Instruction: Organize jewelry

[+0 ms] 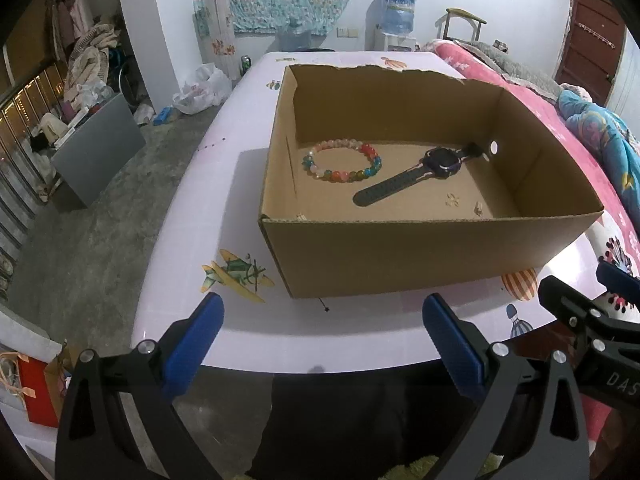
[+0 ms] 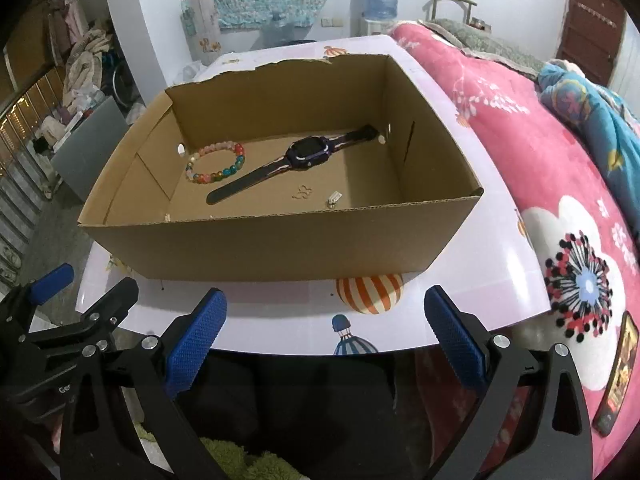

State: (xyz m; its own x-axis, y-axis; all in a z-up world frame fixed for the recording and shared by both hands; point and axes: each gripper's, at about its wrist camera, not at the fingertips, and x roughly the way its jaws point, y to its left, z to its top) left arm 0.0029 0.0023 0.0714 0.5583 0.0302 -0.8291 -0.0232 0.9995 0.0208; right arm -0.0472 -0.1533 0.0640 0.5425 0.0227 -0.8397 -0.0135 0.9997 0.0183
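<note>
Both wrist cameras sit just off the near edge of the table (image 1: pixel 248 184), raised above it and tilted down toward the cardboard box (image 1: pixel 400 256), which stays near. The left view looks from the box's near-left side, showing floor to the box's left; the right view looks from its near-right side, showing the pink blanket (image 2: pixel 520 152) beside it. Both views share the box interior, the table and the far wall.

Cardboard box (image 1: pixel 400 256) holds bead bracelet (image 1: pixel 342 160) and watch (image 1: pixel 424 170) — apart.

Two tiny trinkets (image 2: pixel 334 199) on the box (image 2: pixel 280 248) floor are too small to identify.
</note>
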